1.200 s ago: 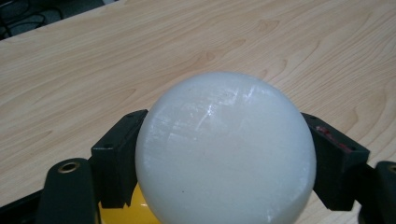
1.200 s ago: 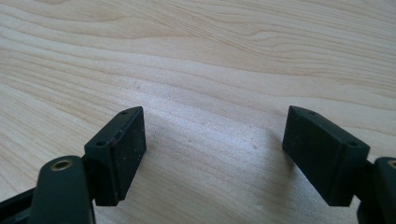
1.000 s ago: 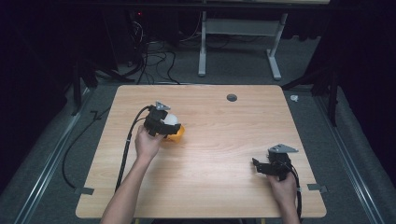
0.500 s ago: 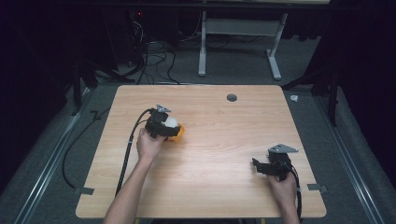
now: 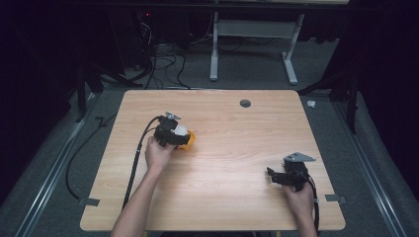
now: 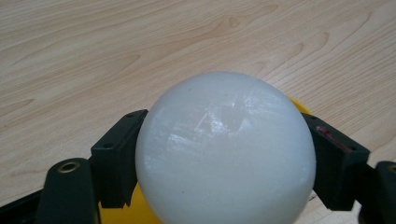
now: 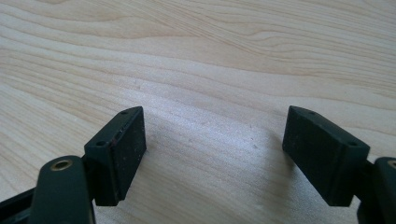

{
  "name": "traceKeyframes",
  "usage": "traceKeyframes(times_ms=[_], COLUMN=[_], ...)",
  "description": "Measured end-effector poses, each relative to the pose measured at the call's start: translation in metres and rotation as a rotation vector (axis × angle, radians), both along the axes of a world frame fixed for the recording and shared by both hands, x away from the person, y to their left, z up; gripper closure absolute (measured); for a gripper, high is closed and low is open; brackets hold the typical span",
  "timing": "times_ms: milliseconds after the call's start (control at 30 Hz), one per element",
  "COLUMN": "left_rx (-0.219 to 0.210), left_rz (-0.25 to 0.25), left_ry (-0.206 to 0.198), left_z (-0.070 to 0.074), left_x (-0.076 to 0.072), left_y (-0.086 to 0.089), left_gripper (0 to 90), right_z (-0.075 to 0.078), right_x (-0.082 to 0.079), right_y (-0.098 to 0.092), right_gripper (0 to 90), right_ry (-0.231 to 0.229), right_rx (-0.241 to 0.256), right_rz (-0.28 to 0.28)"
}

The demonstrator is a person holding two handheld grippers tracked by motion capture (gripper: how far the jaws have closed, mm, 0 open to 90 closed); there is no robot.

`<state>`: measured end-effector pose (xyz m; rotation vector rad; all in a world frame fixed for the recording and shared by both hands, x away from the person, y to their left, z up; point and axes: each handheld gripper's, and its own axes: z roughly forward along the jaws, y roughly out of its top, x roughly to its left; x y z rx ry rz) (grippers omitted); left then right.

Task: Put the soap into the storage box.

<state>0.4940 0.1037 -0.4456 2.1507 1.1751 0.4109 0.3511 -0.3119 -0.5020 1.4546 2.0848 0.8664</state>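
A white ball (image 6: 224,149) sits between the two black jaws of my left gripper (image 6: 219,154), which is shut on it. Under the ball lies a yellow object (image 6: 119,207), also seen as an orange-yellow shape (image 5: 190,139) on the left half of the wooden table (image 5: 222,197). In the high view the left gripper (image 5: 182,136) rests there with the ball (image 5: 181,130) showing white at its tip. My right gripper (image 7: 212,144) stands open over bare wood, nothing between its pads. It sits near the table's front right (image 5: 272,174), held by a hand.
A dark round hole (image 5: 245,103) marks the table's far edge. Black cables (image 5: 136,163) trail from the left gripper over the table's left side. A white table frame (image 5: 252,44) and floor cables stand beyond the table.
The left gripper with the ball has shifted slightly toward the near side. The right gripper has not moved.
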Motion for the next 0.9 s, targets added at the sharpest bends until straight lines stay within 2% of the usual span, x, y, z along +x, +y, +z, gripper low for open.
traceKeyframes(times_ms=[467,900], left_rx=[0.023,0.024], left_rz=[0.009,0.031], left_ry=[0.023,0.039], left_z=[-0.008,-0.015], left_x=[0.002,0.002], left_y=[-0.005,0.001], left_gripper=[23.7,23.6], right_z=[0.0,0.0], right_x=[0.0,0.0], right_y=[0.0,-0.001], right_gripper=[22.2,22.4], right_ry=[0.0,0.001], right_rx=[0.002,0.006], right_rz=[0.0,0.001])
